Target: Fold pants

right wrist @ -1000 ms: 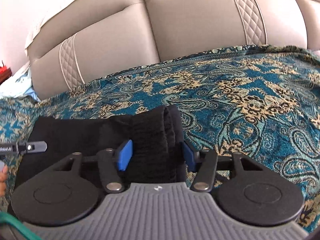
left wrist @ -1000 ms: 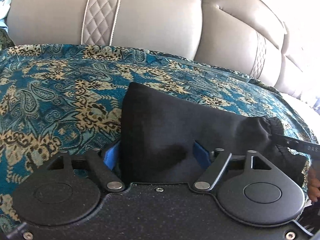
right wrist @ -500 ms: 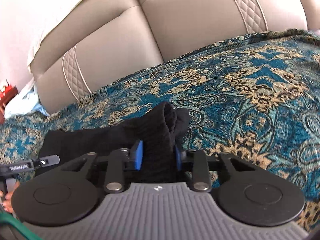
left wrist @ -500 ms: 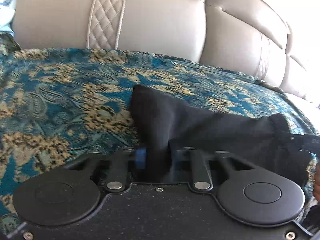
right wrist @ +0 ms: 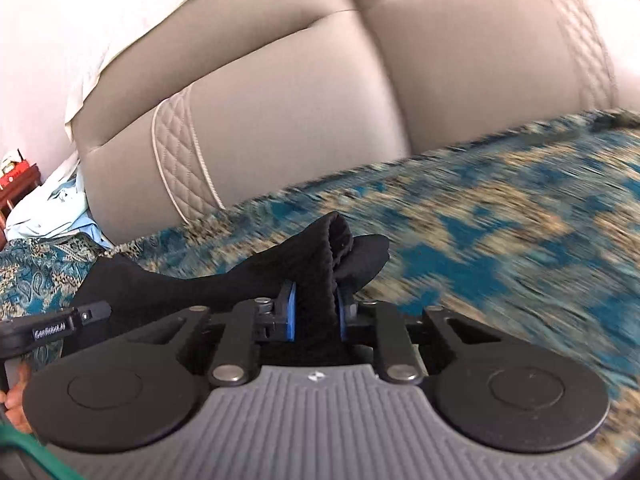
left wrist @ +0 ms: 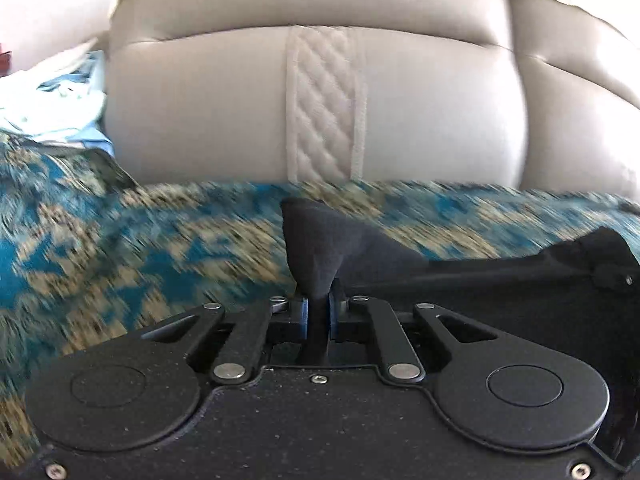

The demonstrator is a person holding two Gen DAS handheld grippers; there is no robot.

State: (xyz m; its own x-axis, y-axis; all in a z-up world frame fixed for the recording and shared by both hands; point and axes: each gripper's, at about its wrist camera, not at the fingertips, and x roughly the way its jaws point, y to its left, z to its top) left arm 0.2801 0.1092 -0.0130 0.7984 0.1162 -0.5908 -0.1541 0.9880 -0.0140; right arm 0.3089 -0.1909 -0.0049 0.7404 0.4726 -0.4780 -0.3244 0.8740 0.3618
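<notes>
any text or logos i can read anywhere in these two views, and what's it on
"GenRobot.AI": white lettering on the side of the left gripper, seen at the left edge of the right wrist view; the last letters are small and uncertain.
A small white emblem, not letters, on the right gripper grey housing.
Nothing legible in the left wrist view.

Blurred teal paisley cover [left wrist: 120,256], beige quilted backrest [left wrist: 320,108], perhaps pale-blue cloth [right wrist: 60,208] beside it.

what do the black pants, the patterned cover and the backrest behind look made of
Black pants: soft matte knit, probably cotton jersey; ribbed texture shows where the right gripper's jaws pinch them. Patterned cover: woven teal and tan paisley fabric, dull finish, though blurred. Backrest: smooth beige leather or faux leather, with a slight sheen and quilted stitched strips.
</notes>
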